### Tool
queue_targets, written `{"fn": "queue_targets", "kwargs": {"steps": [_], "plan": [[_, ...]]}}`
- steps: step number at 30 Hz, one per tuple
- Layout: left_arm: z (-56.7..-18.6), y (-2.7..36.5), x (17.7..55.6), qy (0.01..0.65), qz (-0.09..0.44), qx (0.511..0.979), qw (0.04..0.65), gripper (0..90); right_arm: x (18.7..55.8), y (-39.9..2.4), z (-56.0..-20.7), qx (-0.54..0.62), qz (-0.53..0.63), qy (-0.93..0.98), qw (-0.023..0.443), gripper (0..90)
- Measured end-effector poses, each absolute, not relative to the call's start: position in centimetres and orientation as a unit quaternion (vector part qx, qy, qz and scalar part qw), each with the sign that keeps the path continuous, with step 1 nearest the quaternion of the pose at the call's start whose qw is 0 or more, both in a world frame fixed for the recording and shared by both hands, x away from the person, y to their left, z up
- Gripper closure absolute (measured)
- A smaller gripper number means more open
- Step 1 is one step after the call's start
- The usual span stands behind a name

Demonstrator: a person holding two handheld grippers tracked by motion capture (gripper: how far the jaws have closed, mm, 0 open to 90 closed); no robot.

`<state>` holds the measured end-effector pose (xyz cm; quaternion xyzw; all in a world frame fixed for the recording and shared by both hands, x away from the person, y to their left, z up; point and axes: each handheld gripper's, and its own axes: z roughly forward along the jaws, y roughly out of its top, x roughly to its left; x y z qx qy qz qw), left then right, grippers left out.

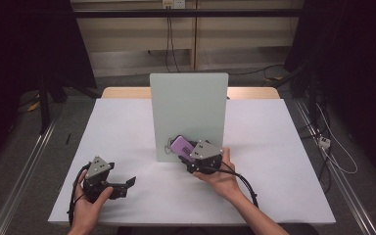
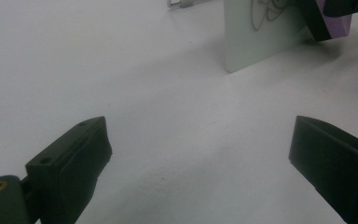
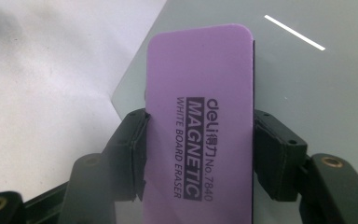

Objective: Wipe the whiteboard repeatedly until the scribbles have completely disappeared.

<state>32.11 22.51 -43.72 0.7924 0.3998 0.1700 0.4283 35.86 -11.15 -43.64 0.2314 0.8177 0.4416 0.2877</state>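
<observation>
A white table (image 1: 127, 127) carried an upright pale green board (image 1: 188, 105). Against its lower face the right gripper (image 3: 199, 140) held a purple whiteboard eraser (image 3: 200, 93), jaws clamped on its sides. The left gripper (image 2: 200, 154) rested near the table's front left, jaws apart

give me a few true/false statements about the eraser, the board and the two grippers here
1. The right gripper is shut on the purple eraser. True.
2. The whiteboard lies flat on the table. False: it stands upright on it.
3. The left gripper holds a marker. False: its jaws stand open with nothing between them, over bare table.
4. The eraser is at the lower part of the whiteboard, near a pen scribble. True.
5. The print on the eraser reads "magnetic white board eraser". True.
</observation>
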Motion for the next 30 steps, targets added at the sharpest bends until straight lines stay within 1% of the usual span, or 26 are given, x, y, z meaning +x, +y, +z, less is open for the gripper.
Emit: {"fn": "queue_targets", "kwargs": {"steps": [30], "plan": [[-43.7,22.6,32.1,0.398,0.170,0.793,0.429,5.1,37.0,-5.8,-44.3,0.203,0.453,0.828,0.259,41.8]]}}
